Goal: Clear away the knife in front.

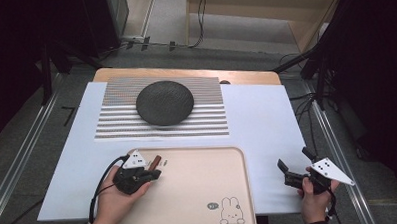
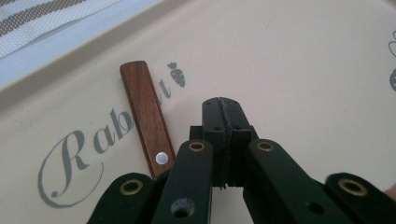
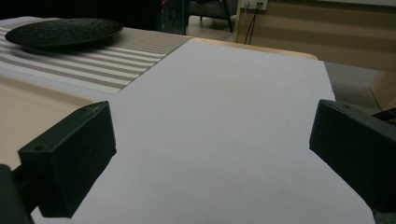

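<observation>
A beige tray (image 1: pixel 209 176) printed with a rabbit lies at the table's front. My left gripper (image 1: pixel 156 173) hovers over the tray's far left corner, its jaws pressed together with nothing between them (image 2: pixel 222 116). A brown wooden handle (image 2: pixel 144 116) with a metal rivet lies on the tray just left of those jaws, and its lower end runs under the gripper's linkage. The handle's tip (image 1: pixel 157 159) pokes out beside the gripper in the high view. My right gripper (image 1: pixel 293 158) is held right of the tray over the white sheet, open and empty (image 3: pixel 210 154).
A dark textured plate (image 1: pixel 164 102) rests on a striped placemat (image 1: pixel 207 121) at the back of the table, also seen far off as the plate (image 3: pixel 63 31). A white sheet (image 1: pixel 267 124) covers the tabletop. The tray carries "Rabbit" lettering (image 2: pixel 79 149).
</observation>
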The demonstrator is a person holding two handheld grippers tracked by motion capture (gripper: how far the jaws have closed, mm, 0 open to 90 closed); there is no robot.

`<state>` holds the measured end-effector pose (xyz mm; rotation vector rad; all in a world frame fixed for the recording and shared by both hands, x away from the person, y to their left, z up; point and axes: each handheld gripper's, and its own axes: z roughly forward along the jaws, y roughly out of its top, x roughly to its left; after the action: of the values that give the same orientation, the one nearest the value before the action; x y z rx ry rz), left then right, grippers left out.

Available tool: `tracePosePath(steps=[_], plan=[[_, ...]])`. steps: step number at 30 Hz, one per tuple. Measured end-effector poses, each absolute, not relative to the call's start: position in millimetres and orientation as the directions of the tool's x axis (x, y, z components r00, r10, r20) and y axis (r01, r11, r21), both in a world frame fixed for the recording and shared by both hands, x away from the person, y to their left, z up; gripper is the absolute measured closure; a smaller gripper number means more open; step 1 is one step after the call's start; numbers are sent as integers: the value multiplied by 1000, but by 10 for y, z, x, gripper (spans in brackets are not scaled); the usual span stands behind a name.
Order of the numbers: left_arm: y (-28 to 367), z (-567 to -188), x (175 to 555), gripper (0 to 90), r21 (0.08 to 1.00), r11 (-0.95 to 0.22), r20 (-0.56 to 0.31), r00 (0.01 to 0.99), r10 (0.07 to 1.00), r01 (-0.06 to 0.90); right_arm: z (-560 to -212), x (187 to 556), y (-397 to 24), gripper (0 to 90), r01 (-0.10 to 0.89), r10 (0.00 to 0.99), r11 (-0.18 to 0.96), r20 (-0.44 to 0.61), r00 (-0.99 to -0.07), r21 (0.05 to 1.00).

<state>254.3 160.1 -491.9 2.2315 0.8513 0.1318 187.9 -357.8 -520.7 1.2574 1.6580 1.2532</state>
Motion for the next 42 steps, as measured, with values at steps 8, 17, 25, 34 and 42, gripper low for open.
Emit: tracePosePath(steps=[8,17,25,34,42], plan=[[1635,-4951,2573,897,634,-532,-150,765,626,561,-5209,1856,-3590,0,280,956,59,27,-292,958],[1794,-4955,2590,898,639,-503,-171,746,644,581,-5206,1876,-3584,0,281,956,63,23,-292,958],[1948,-4949,2614,898,635,-495,-187,740,647,593,-5207,1872,-3587,0,279,955,59,27,-294,959],[2094,-4940,2638,898,633,-473,-193,716,671,613,-5206,1875,-3589,0,278,956,57,28,-293,959],[2193,-4929,2657,898,635,-457,-189,698,691,624,-5207,1876,-3592,0,275,956,58,26,-293,960]])
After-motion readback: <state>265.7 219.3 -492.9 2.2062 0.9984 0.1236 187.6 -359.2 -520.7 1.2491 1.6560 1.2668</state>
